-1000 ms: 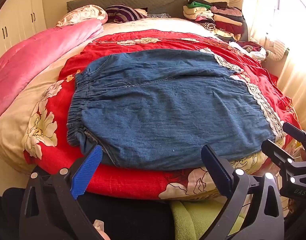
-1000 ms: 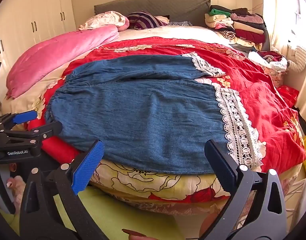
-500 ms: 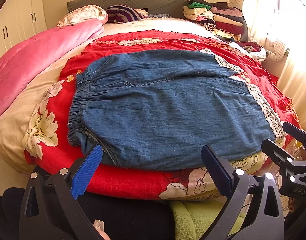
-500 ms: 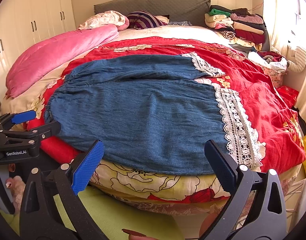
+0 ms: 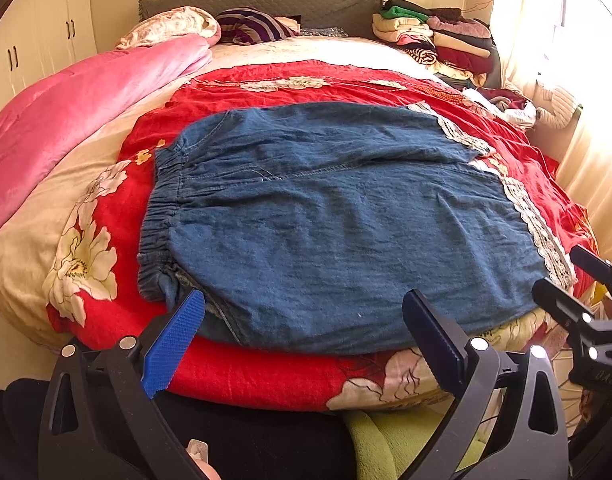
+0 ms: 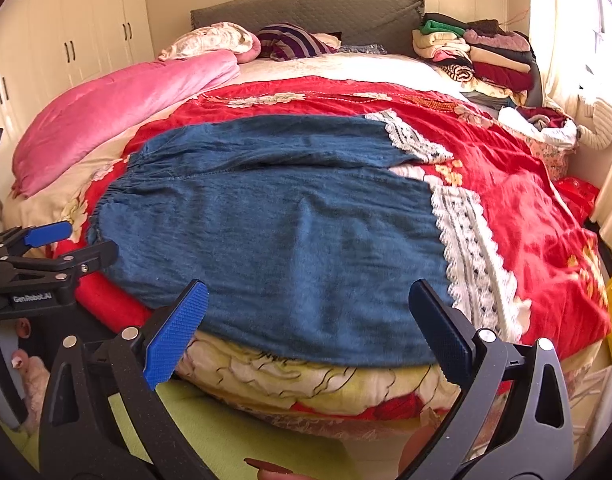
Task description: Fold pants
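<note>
Two grippers, the left gripper and right gripper, hover with jaws spread wide and empty at the near edge of blue denim pants lying flat across a red floral bedspread.

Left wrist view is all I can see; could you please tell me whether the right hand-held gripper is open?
Observer: Yes, the right hand-held gripper is open, with nothing between its fingers.
Operator: Thank you; is it touching the pants?
Observer: It seems not; it hovers before the near edge of the pants.
Operator: And where is the near lace cuff?
Observer: The lace cuff lies just right of its right finger.
</note>
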A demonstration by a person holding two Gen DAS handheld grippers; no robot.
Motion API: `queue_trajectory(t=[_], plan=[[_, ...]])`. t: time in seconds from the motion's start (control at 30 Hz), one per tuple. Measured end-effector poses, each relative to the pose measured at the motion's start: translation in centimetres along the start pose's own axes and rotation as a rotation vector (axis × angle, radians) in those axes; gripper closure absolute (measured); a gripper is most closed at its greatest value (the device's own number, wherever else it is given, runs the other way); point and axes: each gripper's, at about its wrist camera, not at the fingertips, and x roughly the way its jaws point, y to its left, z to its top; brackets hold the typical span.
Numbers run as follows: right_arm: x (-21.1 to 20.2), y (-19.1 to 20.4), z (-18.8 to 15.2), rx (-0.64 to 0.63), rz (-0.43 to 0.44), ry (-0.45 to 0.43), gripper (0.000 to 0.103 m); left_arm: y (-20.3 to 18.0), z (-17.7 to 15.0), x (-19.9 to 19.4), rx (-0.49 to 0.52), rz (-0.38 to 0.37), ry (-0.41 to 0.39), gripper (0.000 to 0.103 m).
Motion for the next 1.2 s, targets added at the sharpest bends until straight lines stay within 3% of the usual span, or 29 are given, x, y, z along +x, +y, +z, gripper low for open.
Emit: queue_trajectory(t=[0.2,0.4,0.57,0.63,0.73,0.9,1.1,1.2], plan=[[2.2,-3.3,4.5,0.006,0.021,0.014,0.008,1.4,2.8,1.8,0.031,0.017,-0.016,0.004],[6.7,-7.0,11.0,0.014,0.008,0.024,0.008,5.2,8.5,4.9,0.026,0.093,-0.038,0.004],[13.5,-10.6,17.3,0.018,-0.017,0.085,0.008,10.2,13.3,8.7,-0.077,0.089,-0.034,0.004],[16.1,-12.0,19.3,0.037,-0.064,0.106,0.008,11.3,14.7,11.1,-0.053,0.135,-0.004,0.004],[20.6,-14.3,21.8,0.068,-0.080,0.144,0.008,13.0,16.0,13.8,-0.061,0.136,0.023,0.004],[27.1,-16.5,23.7,0.109,-0.060,0.192,0.008,14.0,16.4,16.6,-0.038,0.155,0.071,0.004],[32.6,-16.4,23.6,0.079,-0.047,0.270,0.048,14.6,15.8,18.6,-0.077,0.145,0.100,0.004],[33.6,-15.9,23.6,0.040,-0.016,0.287,0.082,14.5,15.6,18.9,-0.072,0.148,0.106,0.004]])
